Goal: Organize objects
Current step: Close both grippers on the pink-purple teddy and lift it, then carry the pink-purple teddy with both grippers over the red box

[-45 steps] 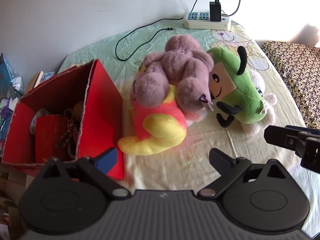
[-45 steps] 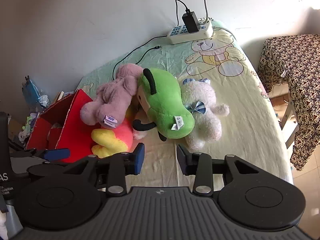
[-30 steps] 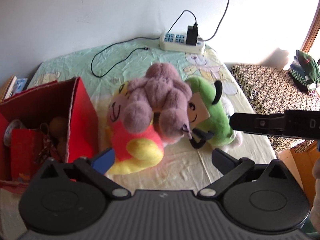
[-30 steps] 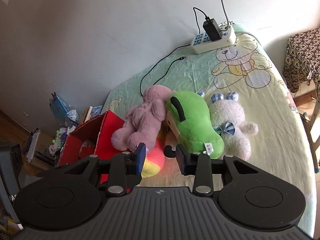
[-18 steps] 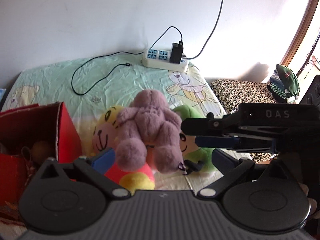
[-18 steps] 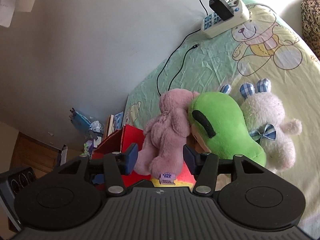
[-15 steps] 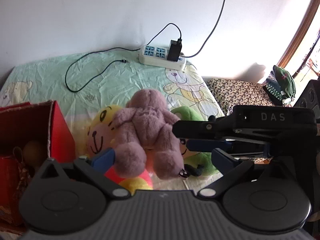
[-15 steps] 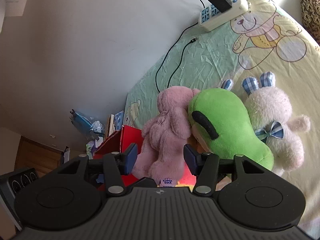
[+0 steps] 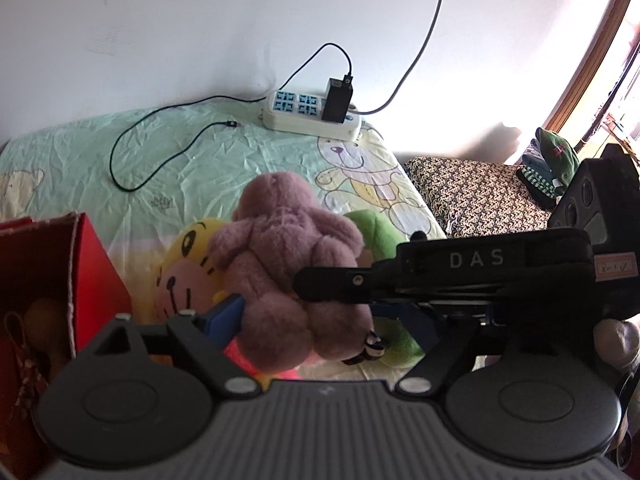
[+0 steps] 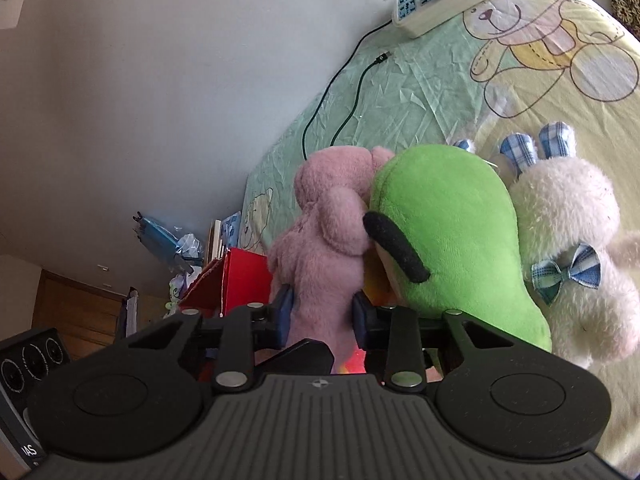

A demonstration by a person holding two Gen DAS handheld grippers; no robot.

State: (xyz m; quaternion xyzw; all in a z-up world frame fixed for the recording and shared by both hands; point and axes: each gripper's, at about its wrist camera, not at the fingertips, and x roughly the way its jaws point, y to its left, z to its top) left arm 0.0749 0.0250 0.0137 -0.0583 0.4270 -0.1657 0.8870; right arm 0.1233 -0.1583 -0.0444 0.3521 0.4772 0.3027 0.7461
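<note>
1. The pink plush toy lies on top of a yellow plush toy on the bed.
2. The right gripper has just been closing, and now it pinches the lower part of the pink plush toy between its two blue pads.
3. The left gripper has just been closing too. Its left blue pad touches the pink toy's leg. Its other finger is hidden behind the right gripper, so I cannot tell if it holds the toy.
4. A green plush toy leans on the pink one.
5. A white bunny with a blue bow lies just beside the green toy.
6. A red box stands to the left of the toys.
7. A power strip sits by the wall.
</note>
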